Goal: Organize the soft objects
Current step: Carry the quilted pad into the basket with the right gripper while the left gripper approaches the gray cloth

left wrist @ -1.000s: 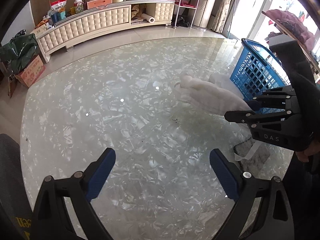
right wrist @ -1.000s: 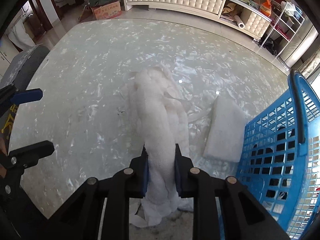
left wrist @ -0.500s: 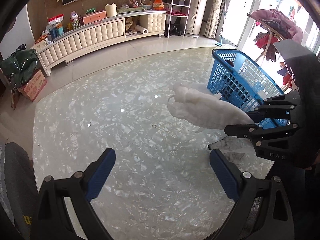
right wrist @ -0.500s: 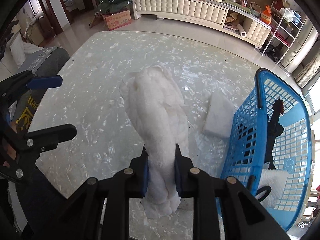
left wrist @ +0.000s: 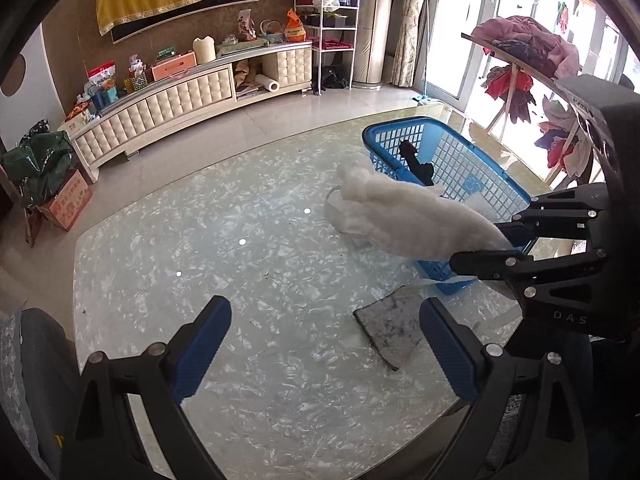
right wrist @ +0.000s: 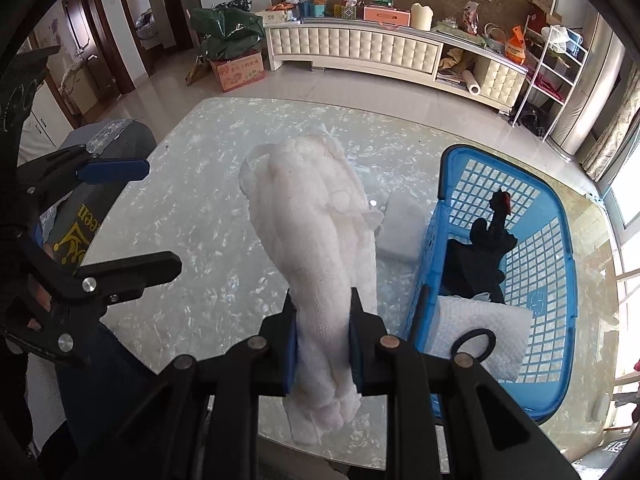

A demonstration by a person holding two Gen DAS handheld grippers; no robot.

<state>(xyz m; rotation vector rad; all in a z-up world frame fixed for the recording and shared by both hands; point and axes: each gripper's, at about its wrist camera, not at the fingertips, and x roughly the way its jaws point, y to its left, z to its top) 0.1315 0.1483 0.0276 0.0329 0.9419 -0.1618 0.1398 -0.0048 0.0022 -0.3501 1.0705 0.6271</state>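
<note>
Your right tool is clamped on a bunched white cloth, its pads pressing both sides of the bundle low in the centre of the right wrist frame. The cloth stands up out of the grip toward the middle of the frame, clear of the tabletop. Your left tool is spread wide with nothing between its blue pads, at the bottom of the left wrist frame. A blue basket sits on the tabletop at the right of the right wrist frame, with a dark item and a white folded towel inside. A white pad lies just left of the basket. A grey rag lies near your left tool.
</note>
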